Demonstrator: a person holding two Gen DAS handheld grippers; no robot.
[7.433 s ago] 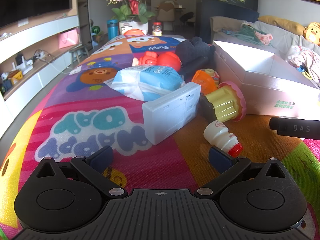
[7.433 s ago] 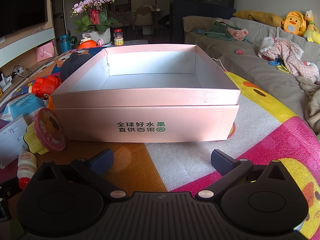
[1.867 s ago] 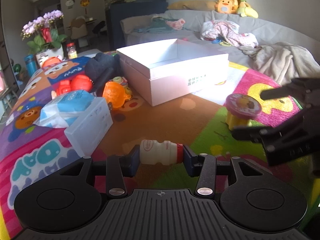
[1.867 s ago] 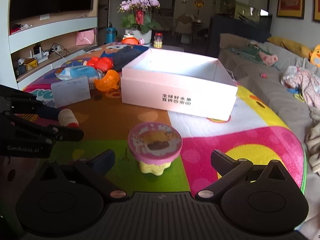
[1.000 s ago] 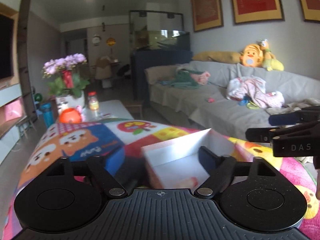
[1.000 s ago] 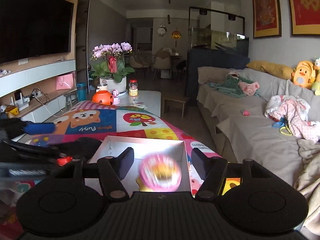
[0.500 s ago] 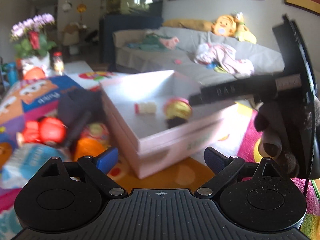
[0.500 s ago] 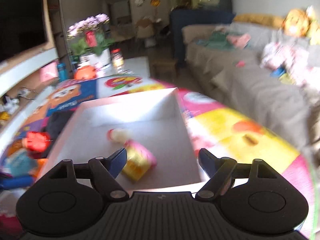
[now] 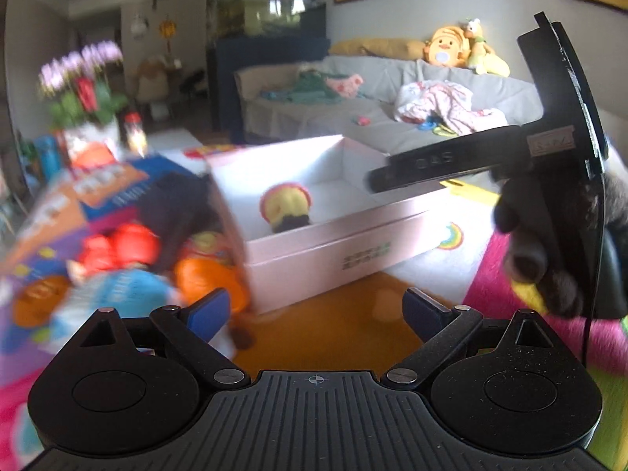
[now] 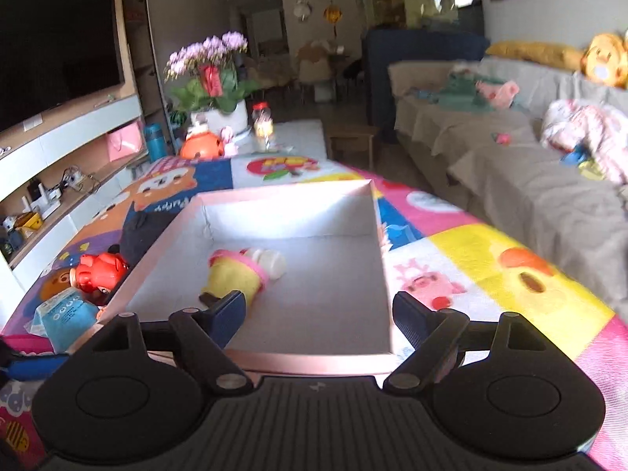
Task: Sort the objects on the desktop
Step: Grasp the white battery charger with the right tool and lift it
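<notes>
Grippers both spread, empty: left gripper [image 9: 316, 310], right gripper [image 10: 318, 316]. Yellow toy [image 10: 235, 276] and small bottle [image 10: 269, 263] lie in pink box [image 10: 314, 357]. Next, probably: fetch orange toy [image 9: 208, 278] beside box.
</notes>
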